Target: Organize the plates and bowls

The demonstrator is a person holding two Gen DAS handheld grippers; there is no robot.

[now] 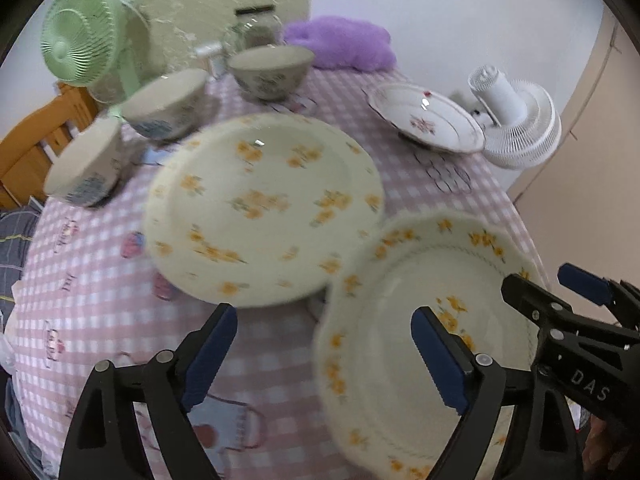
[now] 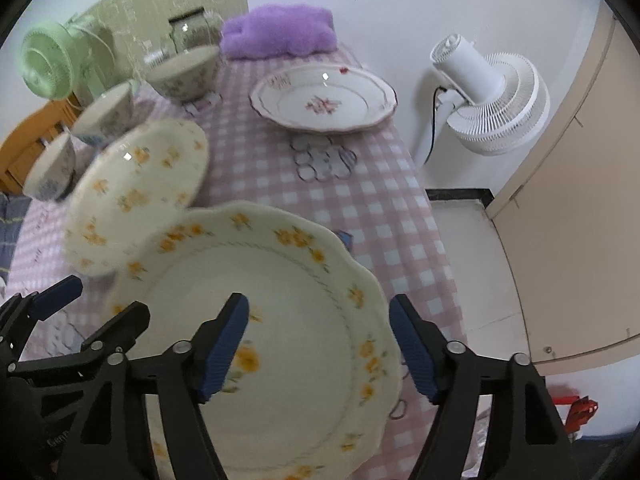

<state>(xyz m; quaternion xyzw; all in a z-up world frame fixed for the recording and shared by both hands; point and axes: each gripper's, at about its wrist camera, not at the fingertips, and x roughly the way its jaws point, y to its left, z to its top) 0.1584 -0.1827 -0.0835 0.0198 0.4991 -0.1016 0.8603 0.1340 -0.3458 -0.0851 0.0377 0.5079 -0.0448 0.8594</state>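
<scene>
A scalloped cream plate with yellow flowers lies on the pink checked tablecloth nearest me. My left gripper is open, one finger over this plate's left part and the other over bare cloth. My right gripper is open above the plate's right half, and nothing is pinched. Just behind lies a round yellow-flowered plate, its rim meeting the scalloped one. A white plate with pink flowers sits at the far right. Three bowls line the far left.
A green fan and a glass jar stand at the back left, a purple cushion at the back. A white fan stands off the table's right edge. A wooden chair is at the left.
</scene>
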